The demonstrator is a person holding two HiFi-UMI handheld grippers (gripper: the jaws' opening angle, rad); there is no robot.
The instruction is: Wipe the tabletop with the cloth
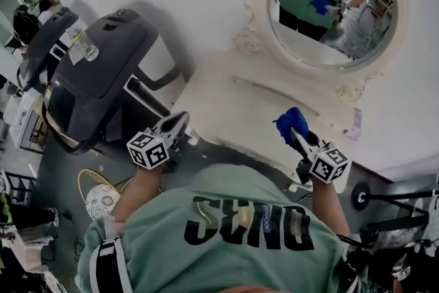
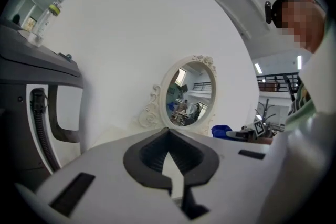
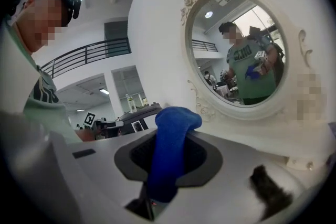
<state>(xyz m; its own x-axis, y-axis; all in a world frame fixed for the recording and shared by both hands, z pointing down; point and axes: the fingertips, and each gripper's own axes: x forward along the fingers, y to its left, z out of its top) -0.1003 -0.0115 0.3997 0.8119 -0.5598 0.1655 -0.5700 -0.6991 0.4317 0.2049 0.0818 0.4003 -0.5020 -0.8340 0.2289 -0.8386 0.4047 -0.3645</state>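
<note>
Lowering the blue cloth [image 3: 169, 150] onto the white tabletop [image 1: 230, 110] looks like the step in hand, since no wiping contact shows yet. The right gripper [image 1: 297, 131] pinches the cloth between its jaws, and the fabric stands up past the tips in a bunched fold, held above the right part of the table in front of the oval mirror [image 1: 334, 5]. The left gripper [image 2: 168, 136] has its jaws pressed together at the tips with nothing between them, and it hangs off the table's left front edge, near the dark treadmill [image 1: 103, 68]. To wipe well, the right gripper probably needs to tip forward so the loose end of the cloth, not the hard jaw tips, meets the surface. Long, overlapping strokes from the mirror side toward the front edge would likely cover the top evenly. Light, steady pressure should keep the fold from rolling under, and the grip should be kept firm so the cloth does not slip free. The left gripper is best kept clear of the path.
</note>
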